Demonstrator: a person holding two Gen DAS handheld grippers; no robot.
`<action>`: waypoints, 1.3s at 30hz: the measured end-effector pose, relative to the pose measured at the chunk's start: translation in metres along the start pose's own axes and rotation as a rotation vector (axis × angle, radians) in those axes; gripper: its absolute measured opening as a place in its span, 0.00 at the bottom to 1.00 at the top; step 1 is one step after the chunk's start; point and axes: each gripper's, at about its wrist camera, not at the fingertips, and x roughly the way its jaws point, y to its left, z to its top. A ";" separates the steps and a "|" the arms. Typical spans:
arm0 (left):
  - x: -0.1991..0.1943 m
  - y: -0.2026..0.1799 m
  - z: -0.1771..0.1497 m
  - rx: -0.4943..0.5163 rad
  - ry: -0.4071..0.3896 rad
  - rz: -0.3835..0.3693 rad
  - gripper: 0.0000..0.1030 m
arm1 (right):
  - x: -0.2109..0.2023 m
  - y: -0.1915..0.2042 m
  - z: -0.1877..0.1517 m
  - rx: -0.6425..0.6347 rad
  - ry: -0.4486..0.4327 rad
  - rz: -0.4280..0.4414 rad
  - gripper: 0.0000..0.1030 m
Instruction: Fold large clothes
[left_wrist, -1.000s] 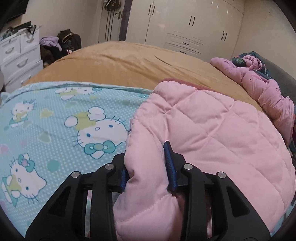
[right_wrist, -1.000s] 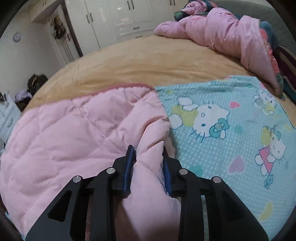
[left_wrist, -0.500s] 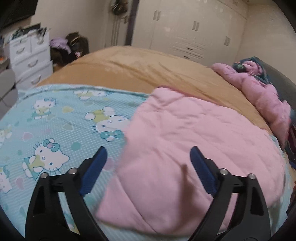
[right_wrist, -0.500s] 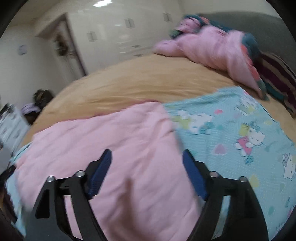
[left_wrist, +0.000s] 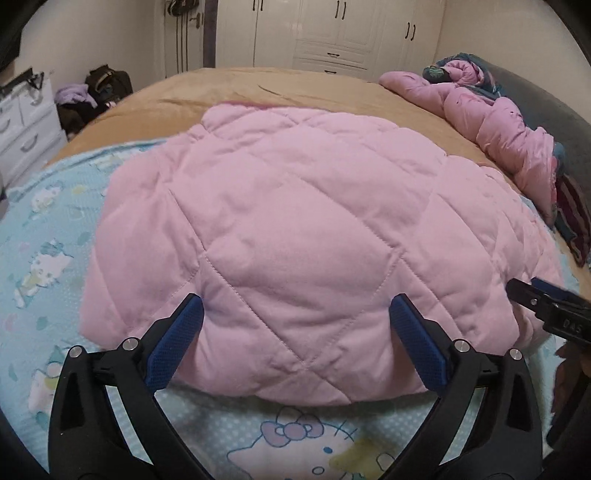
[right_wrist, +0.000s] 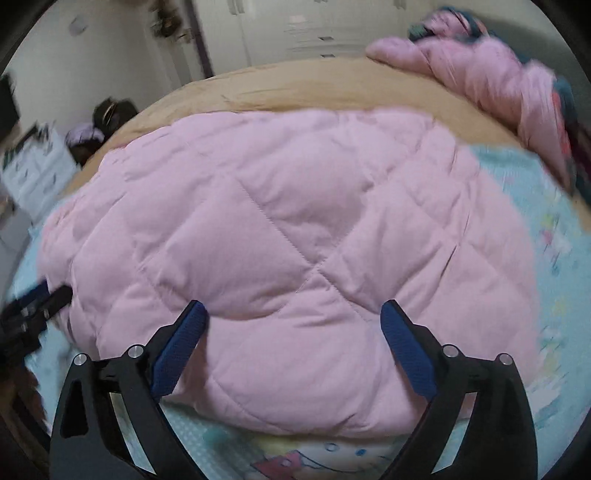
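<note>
Left gripper (left_wrist: 295, 317) and right gripper (right_wrist: 293, 319) are hovering with blue pads spread wide, gripping nothing, at the near edge of the pink quilted fold (left_wrist: 295, 229). The fold is lying flat on the cartoon-print blue side (left_wrist: 48, 236) of the same quilt, its long axis running left to right across both views, folded edge facing the cameras. Beyond, a tan bedspread (left_wrist: 288, 85) is extending toward a crumpled pink comforter (left_wrist: 498, 122) and white wardrobes (left_wrist: 332, 33).

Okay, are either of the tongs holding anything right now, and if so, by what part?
Nothing is held. The left tongs and the right tongs are both open, with the folded pink quilt lying free on the bed.
</note>
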 end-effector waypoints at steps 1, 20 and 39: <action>0.002 0.001 0.000 0.001 0.004 -0.004 0.92 | 0.001 0.002 -0.001 -0.005 -0.006 -0.008 0.93; -0.045 0.003 0.018 0.022 -0.103 0.040 0.92 | -0.081 0.011 0.002 -0.020 -0.205 0.056 0.96; -0.034 0.065 0.028 -0.087 -0.096 0.161 0.92 | -0.087 -0.069 0.011 0.100 -0.221 -0.063 0.96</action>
